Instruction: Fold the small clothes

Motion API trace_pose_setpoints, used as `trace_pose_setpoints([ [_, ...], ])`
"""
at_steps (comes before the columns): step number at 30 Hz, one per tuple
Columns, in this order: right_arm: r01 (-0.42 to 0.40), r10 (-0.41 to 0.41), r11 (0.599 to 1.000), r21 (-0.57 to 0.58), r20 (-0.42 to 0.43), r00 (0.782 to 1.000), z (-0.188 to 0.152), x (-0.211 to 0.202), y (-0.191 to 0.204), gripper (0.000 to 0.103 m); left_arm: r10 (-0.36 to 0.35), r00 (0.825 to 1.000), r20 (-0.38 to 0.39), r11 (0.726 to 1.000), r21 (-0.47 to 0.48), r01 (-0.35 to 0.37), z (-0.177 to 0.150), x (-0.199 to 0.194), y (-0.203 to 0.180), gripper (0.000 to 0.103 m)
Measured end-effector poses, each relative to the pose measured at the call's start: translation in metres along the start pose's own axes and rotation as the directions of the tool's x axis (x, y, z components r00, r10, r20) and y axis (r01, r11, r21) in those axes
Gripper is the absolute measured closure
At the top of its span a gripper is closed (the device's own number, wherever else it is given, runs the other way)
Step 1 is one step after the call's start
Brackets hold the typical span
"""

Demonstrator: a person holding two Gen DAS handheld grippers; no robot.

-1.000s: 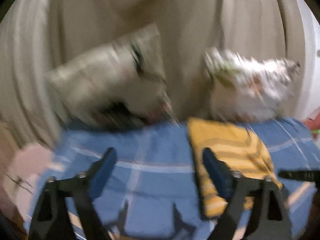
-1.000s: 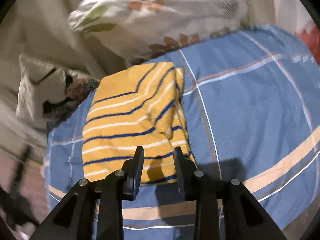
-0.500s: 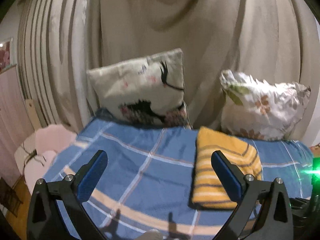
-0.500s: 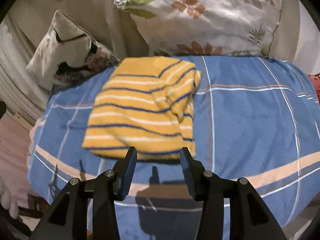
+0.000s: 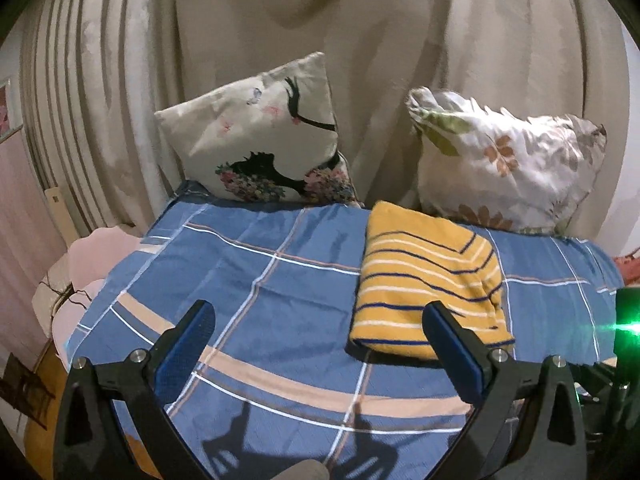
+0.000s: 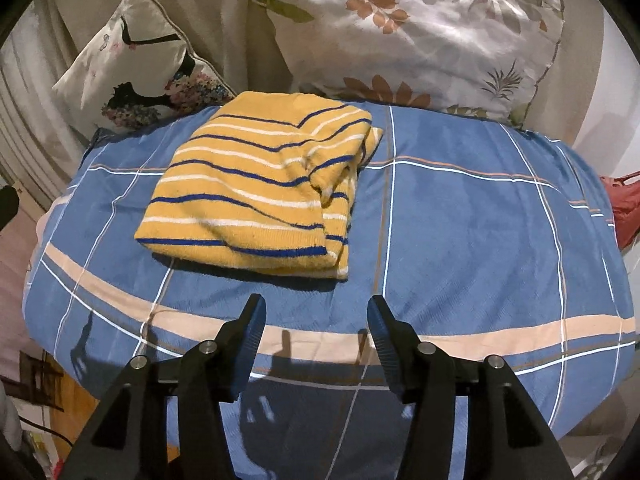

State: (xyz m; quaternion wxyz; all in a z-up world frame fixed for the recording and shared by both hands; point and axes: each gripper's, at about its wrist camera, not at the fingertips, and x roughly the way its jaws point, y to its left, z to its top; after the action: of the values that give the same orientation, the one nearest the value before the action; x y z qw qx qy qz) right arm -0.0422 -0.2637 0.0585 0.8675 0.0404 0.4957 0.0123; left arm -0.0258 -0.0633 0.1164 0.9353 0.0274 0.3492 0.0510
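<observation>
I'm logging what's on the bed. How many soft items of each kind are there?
Folded striped yellow garment: 1
Pillows: 2, the figure-print pillow and the leaf-print pillow
Blue checked bedcover: 1
Total: 4

**Count on the bed**

1 folded sweater (image 6: 260, 192), yellow with blue and white stripes. 2 pillows at the back: 1 pillow with a dark figure print (image 5: 264, 144) and 1 pillow with leaf print (image 6: 420, 28). 1 blue checked bedcover (image 6: 480, 240) under all of it. 1 beige curtain (image 5: 280, 20) behind. 2 grippers: 1 left gripper (image 5: 320, 340) and 1 right gripper (image 6: 316, 320), each with 2 fingers spread apart. 1 red thing (image 6: 624, 208) at the right edge, too cut off to name.
</observation>
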Motion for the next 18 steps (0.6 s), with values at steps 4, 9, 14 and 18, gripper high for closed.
trace_pose_setpoints([
  [4, 0.015, -0.015, 1.000, 0.014, -0.001, 1.000, -0.001, 0.000, -0.005, 0.046, -0.007, 0.999, -0.045, 1.000, -0.006, 0.007, -0.004, 0.006, -0.001, 0.000],
  [9, 0.030, -0.030, 0.999, 0.036, -0.024, 0.999, -0.002, 0.007, -0.013, 0.046, 0.011, 0.997, -0.082, 1.000, 0.020, -0.009, -0.011, 0.015, -0.006, 0.000],
  [14, 0.034, -0.034, 0.999, 0.016, -0.038, 0.999, -0.004, 0.013, -0.009, 0.045, 0.015, 0.991, -0.134, 0.999, 0.044, -0.009, -0.018, 0.026, -0.012, 0.000],
  [18, 0.038, -0.038, 0.999, 0.010, -0.049, 0.998, -0.003, 0.018, -0.009, 0.045, 0.009, 0.984, -0.180, 0.999, 0.044, -0.001, -0.022, 0.036, -0.013, 0.000],
])
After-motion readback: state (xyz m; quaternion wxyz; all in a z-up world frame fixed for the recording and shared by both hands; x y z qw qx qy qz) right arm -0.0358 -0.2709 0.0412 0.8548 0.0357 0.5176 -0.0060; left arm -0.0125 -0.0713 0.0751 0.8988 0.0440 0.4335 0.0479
